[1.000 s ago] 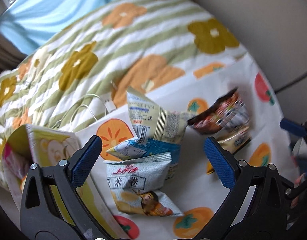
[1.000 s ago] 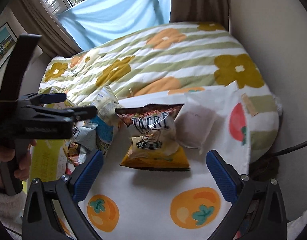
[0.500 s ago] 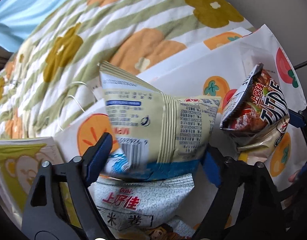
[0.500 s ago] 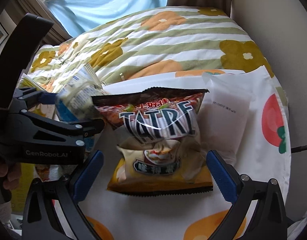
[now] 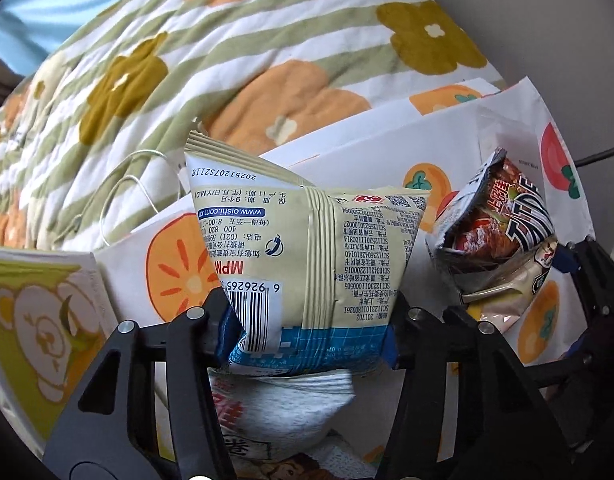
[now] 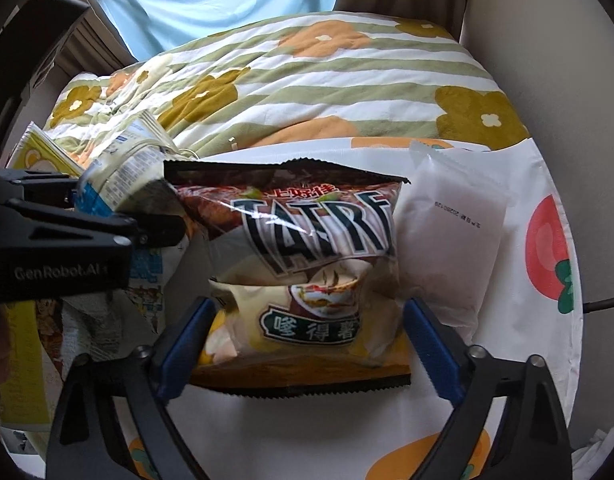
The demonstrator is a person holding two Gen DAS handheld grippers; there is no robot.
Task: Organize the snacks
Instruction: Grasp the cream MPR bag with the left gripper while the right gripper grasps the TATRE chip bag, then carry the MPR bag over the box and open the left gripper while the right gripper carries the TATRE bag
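Now, low in the centre of the left wrist view, the left gripper (image 5: 307,340) is clenched on the blue bottom edge of a cream snack bag (image 5: 307,248), whose printed back and barcode face the camera upside down. Under it, at the bottom centre, lies a white rice-snack packet (image 5: 283,412). At the left edge sits a yellow bear-print package (image 5: 39,320).

Across in the right wrist view, the right gripper (image 6: 307,340) has its blue pads pressed against both sides of a brown TATRE chip bag (image 6: 303,264), grasping it near its lower half; the bag fills the middle of the frame and its serrated bottom seam hangs just below the pads. Just right of it lies a translucent white pouch (image 6: 451,232) on the fruit-print cloth (image 6: 539,184). The same chip bag appears at the right of the left wrist view (image 5: 503,240). A green-striped floral quilt (image 6: 347,80) spreads across the upper half of both views.
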